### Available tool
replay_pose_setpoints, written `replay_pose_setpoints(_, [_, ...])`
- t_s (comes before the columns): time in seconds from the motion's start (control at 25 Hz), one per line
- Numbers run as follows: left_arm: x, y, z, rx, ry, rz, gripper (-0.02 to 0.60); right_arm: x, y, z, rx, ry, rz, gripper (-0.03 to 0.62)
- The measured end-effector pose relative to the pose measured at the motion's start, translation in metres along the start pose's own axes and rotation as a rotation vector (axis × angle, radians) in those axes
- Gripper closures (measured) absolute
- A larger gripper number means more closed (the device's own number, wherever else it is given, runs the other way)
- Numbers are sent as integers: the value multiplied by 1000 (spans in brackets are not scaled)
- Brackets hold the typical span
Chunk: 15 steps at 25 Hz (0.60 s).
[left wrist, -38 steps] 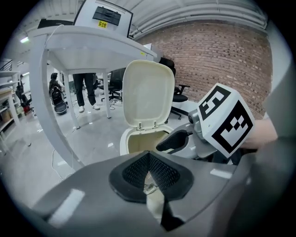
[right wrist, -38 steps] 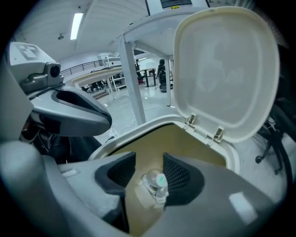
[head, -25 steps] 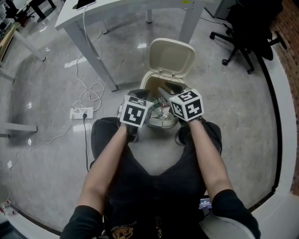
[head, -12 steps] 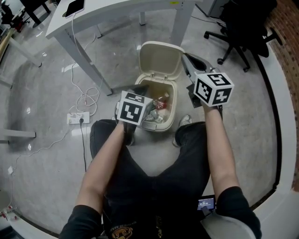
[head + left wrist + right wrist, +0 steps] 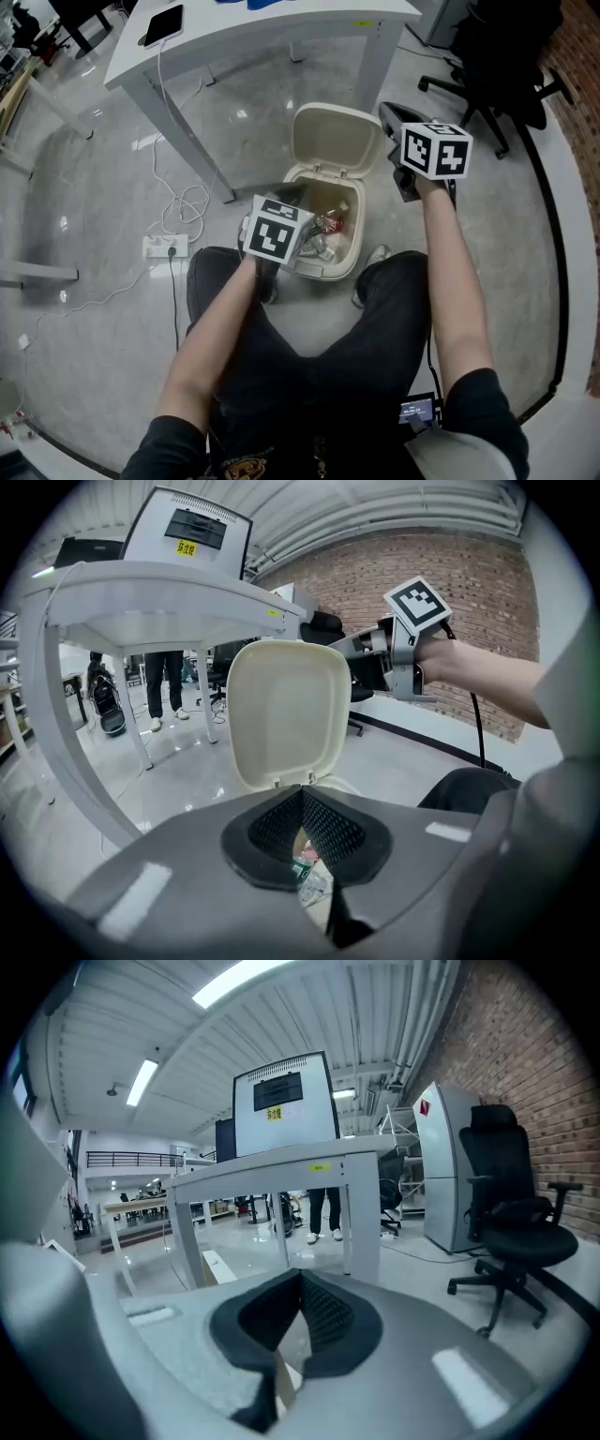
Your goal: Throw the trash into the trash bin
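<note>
The trash bin (image 5: 319, 274) stands open on the floor at the centre of the head view, with its lid (image 5: 339, 141) tipped back toward the top. The trash (image 5: 325, 230), a bottle among crumpled wrappers, lies inside it. The left gripper (image 5: 286, 190), jaws together on nothing, sits over the bin's left rim and is the nearer one. The right gripper (image 5: 386, 114), also closed and empty, hangs right of the lid, aimed past it. The left gripper's cube hides part of the bin's inside.
</note>
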<state>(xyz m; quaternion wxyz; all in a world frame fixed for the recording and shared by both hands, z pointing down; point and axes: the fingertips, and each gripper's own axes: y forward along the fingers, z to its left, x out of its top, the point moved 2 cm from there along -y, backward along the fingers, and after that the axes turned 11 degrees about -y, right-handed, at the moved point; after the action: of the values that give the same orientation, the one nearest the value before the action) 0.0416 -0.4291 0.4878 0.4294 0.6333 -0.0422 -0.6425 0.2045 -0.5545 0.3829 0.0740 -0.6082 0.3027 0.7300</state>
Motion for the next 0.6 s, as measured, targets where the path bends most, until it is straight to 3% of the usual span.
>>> replay_pose_setpoints(0.36, [-2, -17, 18, 38, -33, -22, 574, -6, -19, 20, 134, 25, 26, 592])
replay_pose_setpoints(0.6, [19, -48, 32, 90, -47, -98, 574, -34, -35, 73, 305, -59, 123, 592])
